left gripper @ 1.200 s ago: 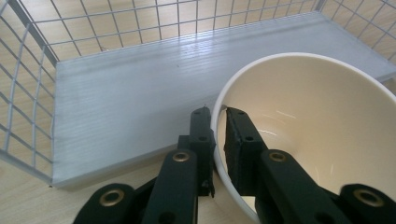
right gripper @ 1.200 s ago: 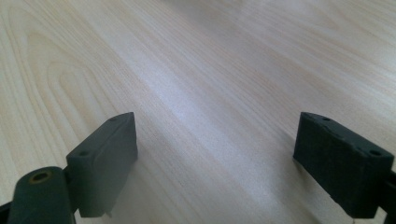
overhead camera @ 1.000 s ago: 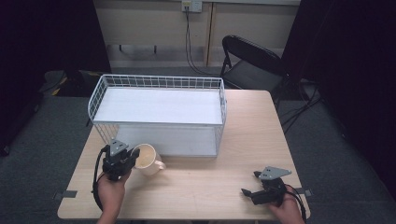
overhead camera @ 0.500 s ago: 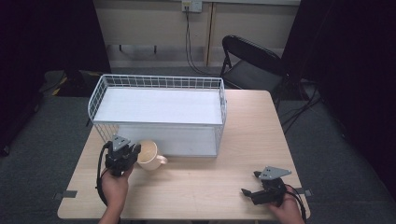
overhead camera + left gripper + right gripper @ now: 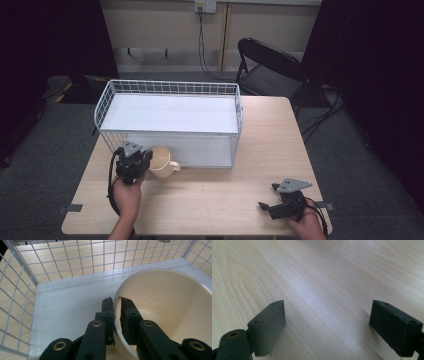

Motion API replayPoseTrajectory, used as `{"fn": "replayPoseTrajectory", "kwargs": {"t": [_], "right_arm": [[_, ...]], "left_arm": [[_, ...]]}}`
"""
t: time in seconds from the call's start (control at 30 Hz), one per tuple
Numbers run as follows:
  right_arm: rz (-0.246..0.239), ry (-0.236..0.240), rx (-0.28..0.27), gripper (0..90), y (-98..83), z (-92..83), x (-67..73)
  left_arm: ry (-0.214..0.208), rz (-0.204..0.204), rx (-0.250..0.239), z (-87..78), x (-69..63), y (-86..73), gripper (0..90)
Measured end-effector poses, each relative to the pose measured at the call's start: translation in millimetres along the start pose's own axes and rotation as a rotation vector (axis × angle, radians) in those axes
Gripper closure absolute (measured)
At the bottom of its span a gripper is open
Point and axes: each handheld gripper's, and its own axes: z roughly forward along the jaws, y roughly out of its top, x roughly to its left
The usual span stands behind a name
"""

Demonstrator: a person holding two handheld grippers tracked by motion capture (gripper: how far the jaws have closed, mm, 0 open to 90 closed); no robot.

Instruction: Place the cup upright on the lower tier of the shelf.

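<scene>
Left tool [image 5: 115, 305] astride cream cup's [image 5: 165, 307] rim, beside wire basket [image 5: 170, 89]

Left hand-held gripper [image 5: 115, 301] clamped shut; right hand-held gripper [image 5: 327, 322] jaws spread wide.

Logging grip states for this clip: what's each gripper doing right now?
Left gripper: shut on the cream cup, pinching its rim.
Right gripper: open, holding nothing, over the table.

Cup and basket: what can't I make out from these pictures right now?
- Cup handle: cut off by the frame edge in the left gripper view.
- Cup base: in the high view, hidden by its own body, so resting or lifted is unclear.
- Wire basket front corner: hidden behind the left tongs.
</scene>
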Motion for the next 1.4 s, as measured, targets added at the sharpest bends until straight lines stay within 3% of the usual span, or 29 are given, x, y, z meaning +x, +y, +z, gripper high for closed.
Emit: {"fn": "replayPoseTrajectory", "kwargs": {"t": [1.4], "right_arm": [[-0.002, 0.0, 0.0, 12.7, -0.2, -0.2, 0.0]], "left_arm": [[0.051, 0.016, -0.002, 21.2, -11.9, 22.0, 82.0]]}}
